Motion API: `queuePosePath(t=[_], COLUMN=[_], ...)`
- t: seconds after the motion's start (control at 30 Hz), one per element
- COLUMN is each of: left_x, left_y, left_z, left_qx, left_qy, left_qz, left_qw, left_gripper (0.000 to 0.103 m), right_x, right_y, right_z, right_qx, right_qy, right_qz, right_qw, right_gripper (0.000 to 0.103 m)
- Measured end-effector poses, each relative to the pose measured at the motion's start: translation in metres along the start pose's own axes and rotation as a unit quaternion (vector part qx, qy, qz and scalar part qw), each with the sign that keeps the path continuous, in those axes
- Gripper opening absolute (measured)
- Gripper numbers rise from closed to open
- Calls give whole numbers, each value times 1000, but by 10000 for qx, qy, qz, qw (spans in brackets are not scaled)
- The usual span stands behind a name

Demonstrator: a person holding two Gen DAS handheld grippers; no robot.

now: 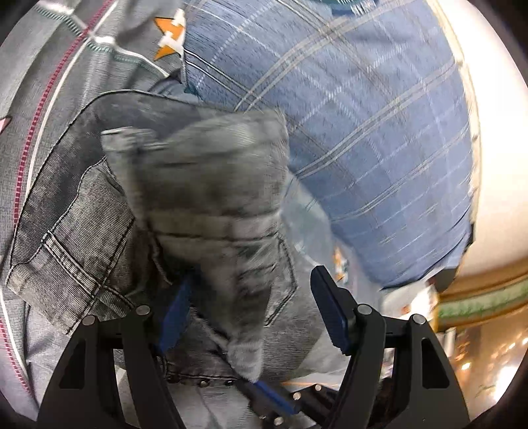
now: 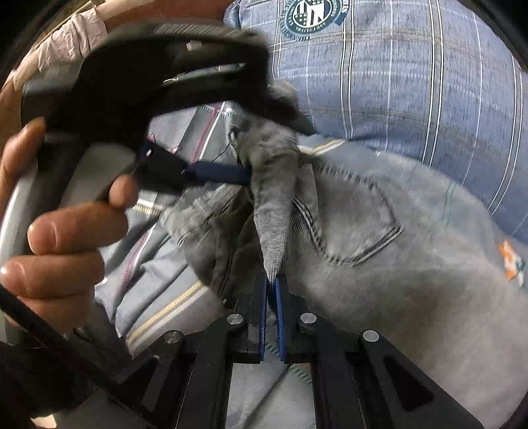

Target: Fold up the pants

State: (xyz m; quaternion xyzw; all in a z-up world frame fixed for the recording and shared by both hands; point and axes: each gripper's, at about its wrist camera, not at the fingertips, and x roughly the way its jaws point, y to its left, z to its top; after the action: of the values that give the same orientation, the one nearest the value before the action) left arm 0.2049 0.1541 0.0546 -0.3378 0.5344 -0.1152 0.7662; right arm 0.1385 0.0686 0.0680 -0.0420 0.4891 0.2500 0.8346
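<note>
A grey bedspread, striped with crimson stitched lines and pale bands and marked with an orange-and-white star print, covers the bed that carries everything here. Directly on it lie the grey denim pants, their seams and a back pocket facing up, a blurred fold of the same cloth raised above them. At the far right, a blue plaid pillow with a round crest rests on the spread, its near edge just beside the denim. Another orange print shows on the cover at the pants' right edge.
</note>
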Motion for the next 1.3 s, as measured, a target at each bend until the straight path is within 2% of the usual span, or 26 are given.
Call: queuePosePath(t=[0.07,0.17,0.2,0.23,0.27,0.3,0.33,0.4,0.43,0.47,0.5,0.53,0.57,0.63,0.67,0.7,0.77,0.9,0.97,1.0,1.03,1.07,1.13,1.17,1.23,1.3], left_x=[5,10,10,9,5,-1,-12,-33,-38,-39,-37,-30,-22,-7,-4,-2,-6,-27,-23,-19,-16,-16,-27,-35,-56,-77], left_y=[-3,12,19,24,31,36,41,38,35,35,39,46,56,84,92,99,105,91,85,86,93,104,114,112,100,84], left_z=[-1,1,2,3,3,4,3,1,1,0,-1,-4,-6,-13,-16,-18,-22,-36,-35,-34,-34,-36,-39,-39,-40,-43], left_qx=[167,-111,-245,-338,-520,-684,-888,-861,-791,-778,-822,-935,-1132,-1686,-1824,-1914,-1875,-1370,-1118,-1098,-1246,-1553,-1882,-1835,-1581,-1282], left_qy=[-27,-104,-142,-161,-210,-287,-500,-935,-1025,-1016,-903,-658,-433,-86,-60,-13,-23,-331,-261,-200,-154,-164,-335,-488,-1034,-1637], left_qz=[300,767,892,951,925,798,507,178,138,184,315,522,579,627,665,652,499,626,839,904,937,778,539,632,1073,1182], left_qw=[9994,9969,9956,9948,9941,9941,9935,9917,9915,9916,9920,9921,9909,9837,9809,9794,9810,9880,9898,9896,9877,9847,9801,9798,9761,9710], left_gripper=[77,75,61,41,31,15,9,10,10,10,10,10,10,10,11,16,15,12,13,18,26,26,27,28,29,31], right_x=[-1,-4,-4,-2,1,2,2,-9,-16,-18,-20,-16,-11,4,10,16,24,21,22,24,24,23,14,6,-16,-36], right_y=[-2,-15,-20,-24,-28,-33,-37,-42,-42,-41,-40,-40,-40,-40,-40,-39,-38,-28,-25,-26,-27,-27,-30,-32,-43,-58], right_z=[-9,-16,-19,-20,-19,-18,-17,-12,-10,-9,-8,-9,-10,-14,-17,-20,-26,-28,-29,-31,-32,-33,-31,-29,-29,-32], right_qx=[147,374,463,530,620,709,814,1035,1063,1083,1122,1181,1221,1342,1365,1380,1386,1222,1191,1204,1214,1234,1260,1269,1371,1510], right_qy=[-81,-219,-246,-244,-218,-202,-205,-383,-505,-568,-598,-560,-458,-169,-106,-43,36,17,131,170,169,173,205,163,34,-72], right_qz=[148,295,329,321,267,244,265,438,523,568,584,582,557,436,417,393,312,94,-74,-113,-106,-88,-14,15,44,94], right_qw=[9997,9986,9981,9978,9975,9970,9961,9929,9917,9909,9902,9897,9899,9899,9897,9897,9898,9925,9928,9925,9924,9922,9918,9918,9905,9885], right_gripper=[4,4,3,3,2,1,0,0,1,5,7,14,26,35,35,34,32,32,32,32,32,32,32,32,34,40])
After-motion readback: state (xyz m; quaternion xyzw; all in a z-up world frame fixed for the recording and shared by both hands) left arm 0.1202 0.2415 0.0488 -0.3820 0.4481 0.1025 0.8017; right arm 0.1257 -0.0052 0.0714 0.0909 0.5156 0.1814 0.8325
